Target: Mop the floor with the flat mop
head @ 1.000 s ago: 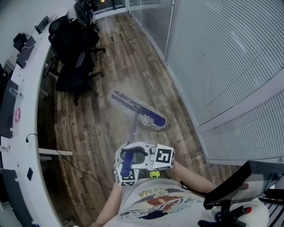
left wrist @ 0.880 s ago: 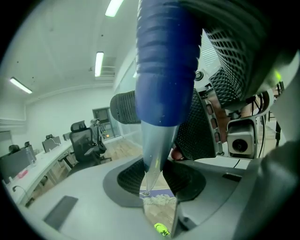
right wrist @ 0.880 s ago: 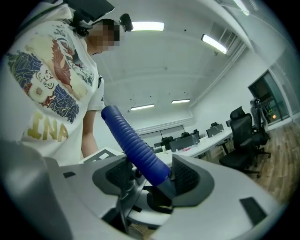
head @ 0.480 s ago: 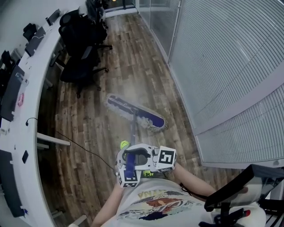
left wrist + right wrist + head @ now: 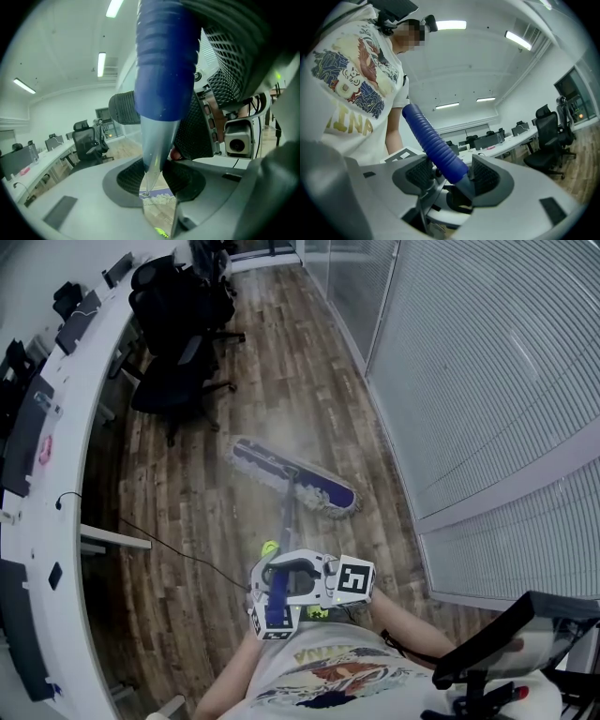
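The flat mop head (image 5: pixel 292 476), blue with a white fringe, lies on the wood floor ahead of me. Its silver pole (image 5: pixel 286 521) rises to a ribbed blue grip (image 5: pixel 277 592). My left gripper (image 5: pixel 274 570) and right gripper (image 5: pixel 292 568) both clamp that handle near my chest, the right reaching in from the right. In the left gripper view the pole (image 5: pixel 152 150) runs between the left gripper (image 5: pixel 159 178) pads, with the mop head (image 5: pixel 159 197) far below. In the right gripper view the blue grip (image 5: pixel 436 145) is pinched in the right gripper (image 5: pixel 452 176).
A long curved white desk (image 5: pixel 70 427) runs down the left with black office chairs (image 5: pixel 173 324) beside it. A glass wall with blinds (image 5: pixel 487 381) bounds the right. A black cable (image 5: pixel 178 554) trails across the floor. Another black chair (image 5: pixel 506 652) stands at my right.
The mop head has slid a little to the right across the floor. My hands and the handle have dropped slightly in the view, and a yellow-green shoe tip now shows by the pole.
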